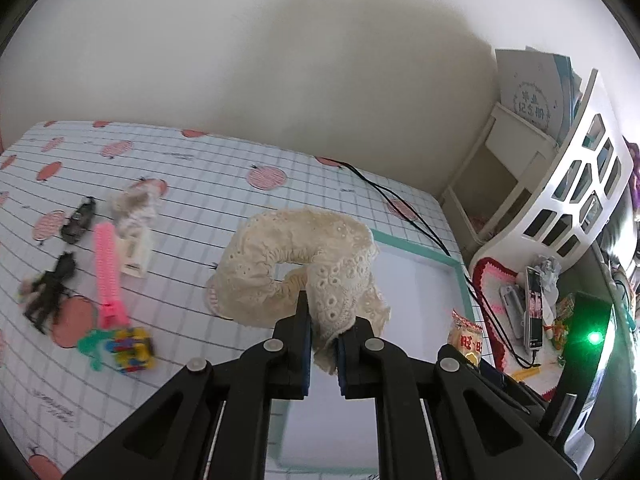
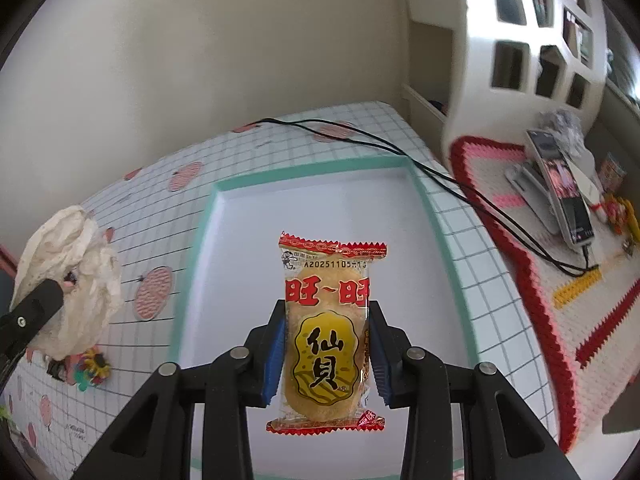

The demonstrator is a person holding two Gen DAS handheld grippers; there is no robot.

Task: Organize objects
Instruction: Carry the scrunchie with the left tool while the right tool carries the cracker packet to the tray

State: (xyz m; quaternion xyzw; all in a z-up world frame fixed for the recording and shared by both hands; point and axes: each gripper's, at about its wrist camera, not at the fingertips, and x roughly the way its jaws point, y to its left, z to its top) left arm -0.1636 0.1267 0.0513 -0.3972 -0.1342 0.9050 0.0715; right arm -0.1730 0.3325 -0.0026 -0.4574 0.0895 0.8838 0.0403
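My left gripper (image 1: 325, 330) is shut on a cream lace scrunchie (image 1: 296, 264) and holds it above the near left corner of a white tray with a teal rim (image 1: 416, 250). The scrunchie also shows in the right wrist view (image 2: 68, 276), left of the tray. My right gripper (image 2: 326, 332) is shut on a red and yellow rice cracker packet (image 2: 326, 328), held upright above the tray (image 2: 312, 170). The packet shows in the left wrist view (image 1: 466, 336) at the right.
On the checked cloth (image 1: 200, 200) to the left lie a pink zip toy (image 1: 107, 276), a colourful block toy (image 1: 128, 346), dark hair clips (image 1: 78, 220) and a pale bow (image 1: 134, 204). A black cable (image 2: 360, 136) crosses behind the tray. A phone (image 2: 562, 184) stands on a crochet mat beside a white shelf (image 2: 520, 40).
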